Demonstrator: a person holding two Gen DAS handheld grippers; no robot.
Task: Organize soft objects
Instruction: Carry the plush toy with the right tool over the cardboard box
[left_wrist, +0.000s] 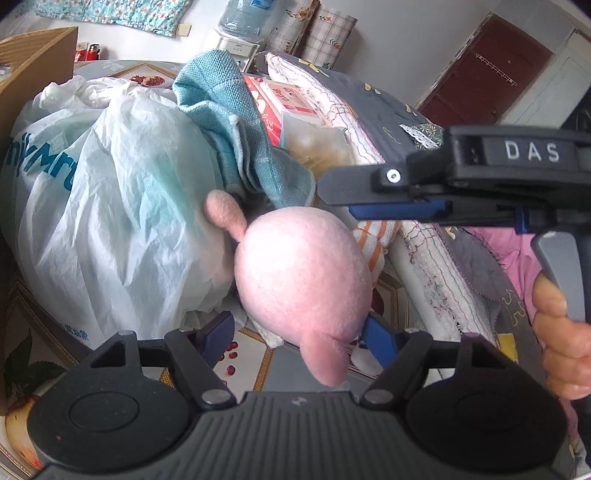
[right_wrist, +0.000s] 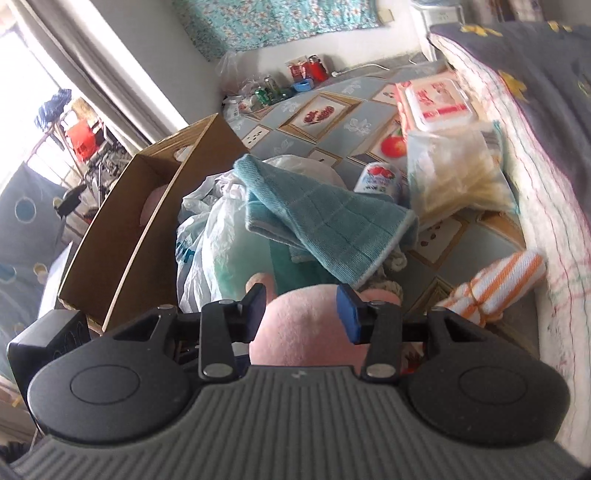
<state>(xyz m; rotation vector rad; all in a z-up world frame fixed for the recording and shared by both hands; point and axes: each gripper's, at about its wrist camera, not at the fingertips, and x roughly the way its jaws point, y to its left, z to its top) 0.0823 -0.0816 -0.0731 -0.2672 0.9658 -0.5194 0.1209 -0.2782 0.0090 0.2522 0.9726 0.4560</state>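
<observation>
Between the right gripper (right_wrist: 301, 308) pads, a rounded, fuzzy pink plush toy (right_wrist: 306, 332).

A lived-in home. A fruit-patterned tablecloth (right_wrist: 325, 122) covers the table beside a stitched grey quilt (left_wrist: 388, 110). A water dispenser (left_wrist: 240, 33) stands behind.

Both grippers: black housing w/ two round discs, ribbed grey centre plate, silver pivot screws, blue finger pads (right_wrist: 347, 308). Right gripper (left_wrist: 373, 201), seen from the side: white "DAS" lettering, grey trigger under a hand (left_wrist: 561, 343). Sleeve possibly pink; view poor.
</observation>
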